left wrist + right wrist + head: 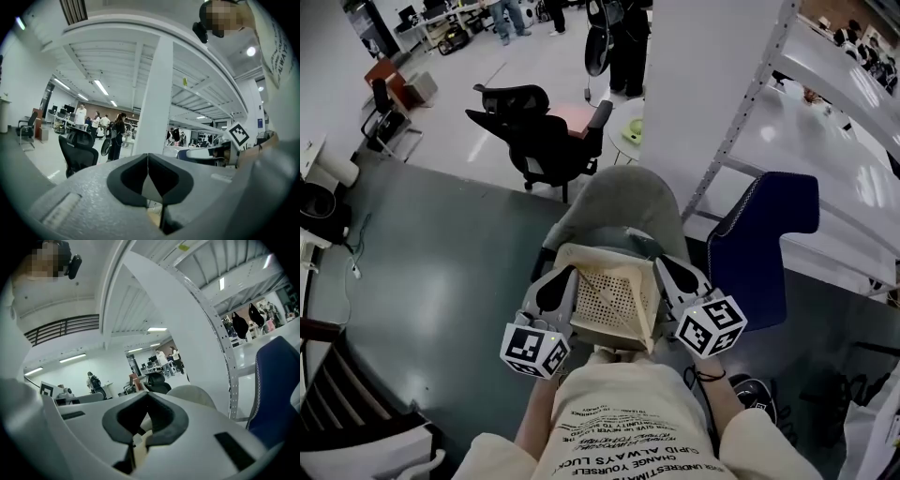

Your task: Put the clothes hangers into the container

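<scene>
A beige woven container (611, 302) sits tilted in front of my chest, between the two grippers. My left gripper (566, 273) lies along its left side and my right gripper (662, 264) along its right side, both pointing away from me. The left gripper (148, 157) has its jaws closed tip to tip with nothing between them. The right gripper (146, 397) is shut the same way. A beige strip of the container shows low behind each pair of jaws. I see no clothes hangers in any view.
A grey padded chair (630, 202) stands just beyond the container, with a black office chair (539, 131) farther off. A blue chair (766, 244) and white metal shelving (825, 112) are at the right. A dark slatted rack (337, 394) is at the lower left. People stand far back.
</scene>
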